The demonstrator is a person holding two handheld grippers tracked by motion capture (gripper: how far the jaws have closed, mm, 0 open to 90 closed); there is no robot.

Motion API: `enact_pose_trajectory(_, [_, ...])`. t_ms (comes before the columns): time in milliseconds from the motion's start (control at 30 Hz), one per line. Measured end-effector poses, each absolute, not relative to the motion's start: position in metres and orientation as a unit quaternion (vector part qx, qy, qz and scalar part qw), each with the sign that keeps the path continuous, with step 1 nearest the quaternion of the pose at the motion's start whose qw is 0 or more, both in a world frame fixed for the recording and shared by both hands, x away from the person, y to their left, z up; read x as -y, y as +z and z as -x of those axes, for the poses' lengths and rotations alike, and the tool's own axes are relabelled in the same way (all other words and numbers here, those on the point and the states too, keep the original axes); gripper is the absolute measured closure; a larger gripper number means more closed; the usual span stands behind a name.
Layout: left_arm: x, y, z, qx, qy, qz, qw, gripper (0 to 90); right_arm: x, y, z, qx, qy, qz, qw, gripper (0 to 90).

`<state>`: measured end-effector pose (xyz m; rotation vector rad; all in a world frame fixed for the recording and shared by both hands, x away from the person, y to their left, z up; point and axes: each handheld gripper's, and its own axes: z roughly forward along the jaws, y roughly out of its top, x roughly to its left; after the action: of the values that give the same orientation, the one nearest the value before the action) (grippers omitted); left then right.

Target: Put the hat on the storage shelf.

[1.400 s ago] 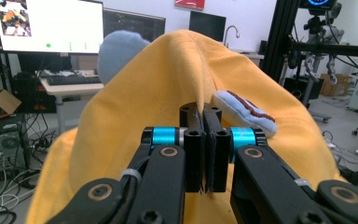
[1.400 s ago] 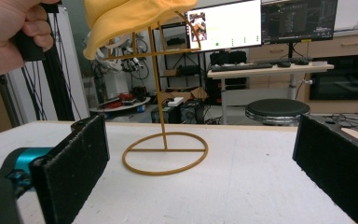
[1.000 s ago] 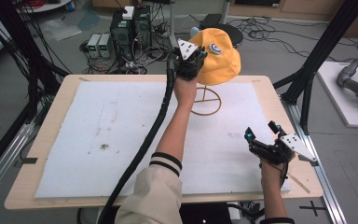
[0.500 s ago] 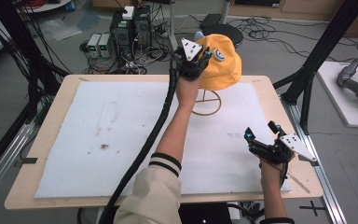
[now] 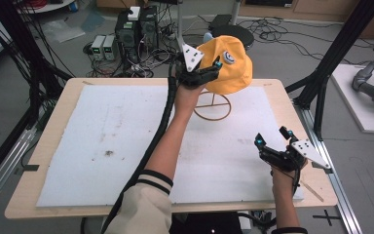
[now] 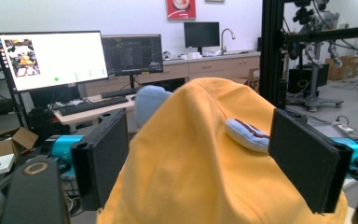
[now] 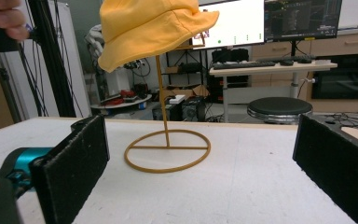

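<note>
The left gripper [image 5: 209, 73] straddles the hat [image 5: 231, 66] on its stand [image 5: 212, 106], jaws spread wide. The right gripper [image 5: 271, 144] hovers gaping near the table [image 5: 44, 204] edge, bare mat [image 5: 102, 146] between.

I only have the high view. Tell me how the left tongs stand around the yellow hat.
Observer: In the left gripper view, the left tongs are open, one jaw on each side of the yellow hat, not clamped on it.
Operator: Report what holds the hat up.
Observer: The right gripper view shows a thin upright rod rising from the wire ring stand into the hat.
Operator: Describe the right tongs.
Observer: The right tongs are open and hold nothing, low over the white mat, facing the stand.
</note>
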<state>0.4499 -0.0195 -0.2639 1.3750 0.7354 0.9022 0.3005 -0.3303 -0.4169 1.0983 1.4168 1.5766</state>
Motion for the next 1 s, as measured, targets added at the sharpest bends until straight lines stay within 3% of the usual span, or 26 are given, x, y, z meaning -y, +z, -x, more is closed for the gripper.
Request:
enact_pose_trajectory(533, [-0.096, -0.255, -0.386, -0.334, 0.411, -0.578, 0.621, 16.6, 0.328, -0.417, -0.301, -0.556, 0.611, -0.426, 0.369, 3.3])
enact_pose_trajectory(1000, [-0.214, -0.282, -0.317, -0.381, 0.452, -0.536, 0.602, 16.6, 0.324, -0.418, -0.3, -0.565, 0.601, -0.425, 0.374, 3.3])
